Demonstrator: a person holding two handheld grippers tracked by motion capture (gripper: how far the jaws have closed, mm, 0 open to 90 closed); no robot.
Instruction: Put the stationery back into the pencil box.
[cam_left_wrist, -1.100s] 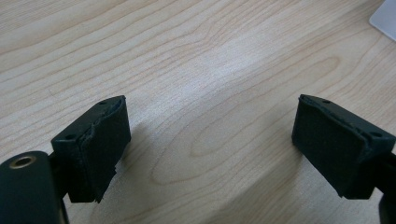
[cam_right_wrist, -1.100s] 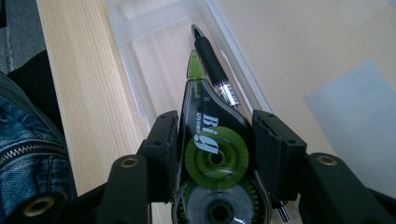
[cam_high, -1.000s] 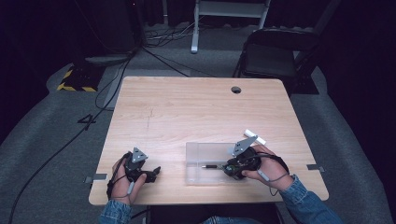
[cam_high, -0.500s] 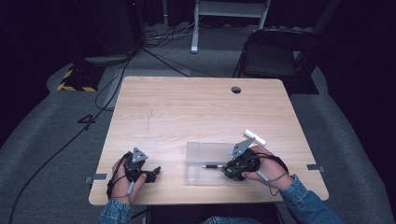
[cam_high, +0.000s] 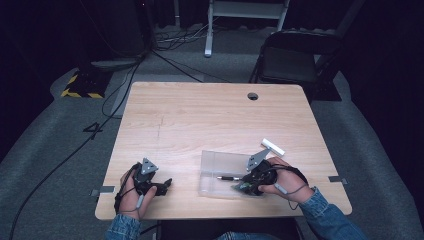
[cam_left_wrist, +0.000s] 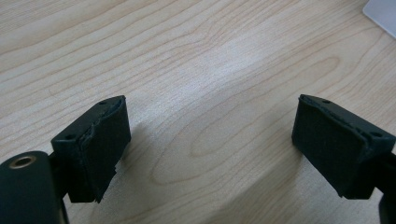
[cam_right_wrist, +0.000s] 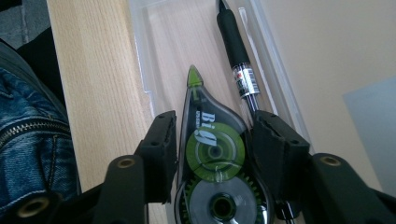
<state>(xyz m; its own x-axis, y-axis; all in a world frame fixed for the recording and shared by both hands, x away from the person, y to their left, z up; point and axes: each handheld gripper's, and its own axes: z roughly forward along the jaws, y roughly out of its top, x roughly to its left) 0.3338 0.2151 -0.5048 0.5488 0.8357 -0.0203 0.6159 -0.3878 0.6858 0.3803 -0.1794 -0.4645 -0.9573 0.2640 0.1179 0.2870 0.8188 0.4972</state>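
My right gripper is shut on a green and grey correction tape dispenser, its jaws pressed to both flat sides. The dispenser's green tip points into a clear plastic tray. A black pen lies in that tray beside the tip. In the high view the right gripper holds the dispenser over the near right part of the tray, with the pen just left of it. My left gripper rests on the table near its front left edge. Its jaws stand open over bare wood.
A small white block lies on the table just beyond the right hand. A round cable hole sits near the far edge. A chair stands behind the table; cables run across the floor at the left.
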